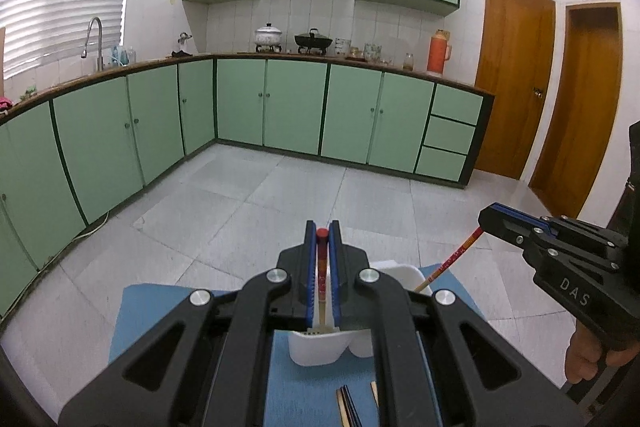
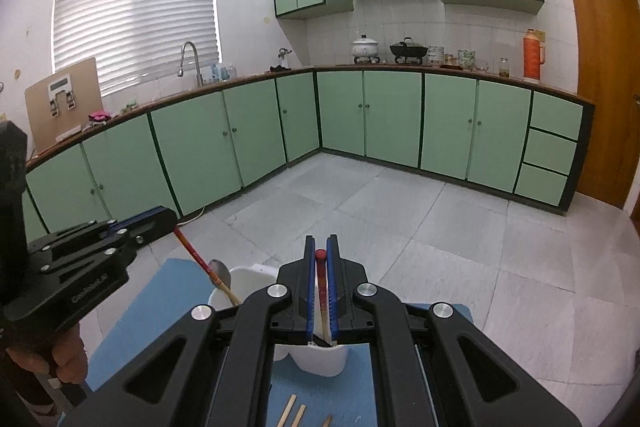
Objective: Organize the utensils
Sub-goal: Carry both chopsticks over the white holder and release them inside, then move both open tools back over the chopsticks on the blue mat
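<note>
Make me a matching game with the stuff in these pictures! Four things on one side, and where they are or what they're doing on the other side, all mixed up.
Things:
1. left tongs
2. spoon
3. loose chopsticks
4. orange thermos

Places or states:
A. on the far counter
B. flat on the blue mat
C. standing in the white holder
D. shut on a red-topped chopstick

Pairs: 1-D, 2-C, 3-B, 4-A

Green cabinets [image 2: 392,119] carry a white pot [image 2: 365,47], black wok [image 2: 407,49] and orange thermos [image 2: 533,55].
</note>
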Motion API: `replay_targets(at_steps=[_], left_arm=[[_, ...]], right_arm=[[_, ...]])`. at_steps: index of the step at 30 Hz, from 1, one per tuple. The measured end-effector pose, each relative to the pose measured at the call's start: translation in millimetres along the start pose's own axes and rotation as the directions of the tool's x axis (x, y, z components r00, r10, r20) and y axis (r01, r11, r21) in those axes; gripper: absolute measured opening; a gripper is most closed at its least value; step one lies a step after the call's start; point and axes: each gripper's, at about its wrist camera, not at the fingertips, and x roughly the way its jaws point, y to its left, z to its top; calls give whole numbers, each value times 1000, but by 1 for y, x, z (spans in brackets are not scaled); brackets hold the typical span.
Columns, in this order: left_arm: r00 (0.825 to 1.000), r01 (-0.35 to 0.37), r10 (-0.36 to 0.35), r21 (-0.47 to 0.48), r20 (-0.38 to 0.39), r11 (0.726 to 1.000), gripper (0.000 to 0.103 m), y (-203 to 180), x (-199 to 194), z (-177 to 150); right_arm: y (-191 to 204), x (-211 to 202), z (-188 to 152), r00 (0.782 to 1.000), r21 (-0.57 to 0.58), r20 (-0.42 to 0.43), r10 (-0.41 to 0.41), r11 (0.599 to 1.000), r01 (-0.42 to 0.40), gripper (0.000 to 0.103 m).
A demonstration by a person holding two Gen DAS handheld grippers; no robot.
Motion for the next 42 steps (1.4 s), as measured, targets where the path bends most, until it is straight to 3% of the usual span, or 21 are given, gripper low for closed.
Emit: replay_targets(at_steps=[6,8,11,15,17,18,20,26,35,42], left_arm=[[1000,-7,7,-12,-4,1000,12,5,-8,-1],[1000,-12,12,-16,7,1000,27,6,-15,0],[999,-16,17,-25,28,1000,34,8,-28,4],[998,-24,26,-32,65,999,43,8,-50,6],[996,-28,30,-28,82,999,54,6,-64,4],[995,-29,31,-27,90,999,58,4,-70,2],[994,-33,35,-17,104,999,67,1,-84,-6],[996,-34,33,5,84,999,81,-5,-118,-41],[998,-43,44,16,-54,999,86,-1,-134,-108],[979,-56,70,78,-190,995,86,-5,-135,-177]], right_arm=[[-1,-7,-2,1000,0,0,2,1000,-2,10],[-4,-12,1,1000,6,8,-2,1000,2,18],[-4,-26,0,999,9,38,-15,1000,14,34],[-5,-54,0,995,19,90,-34,999,32,45],[-4,-71,-4,992,24,119,-49,999,47,60],[-3,-77,-6,990,24,131,-55,998,52,62],[1,-91,-15,987,25,150,-62,998,59,71],[11,-124,-52,982,54,165,-87,995,79,89],[32,-148,-128,991,105,75,-115,989,107,91],[42,-149,-190,990,137,-34,-134,981,137,91]])
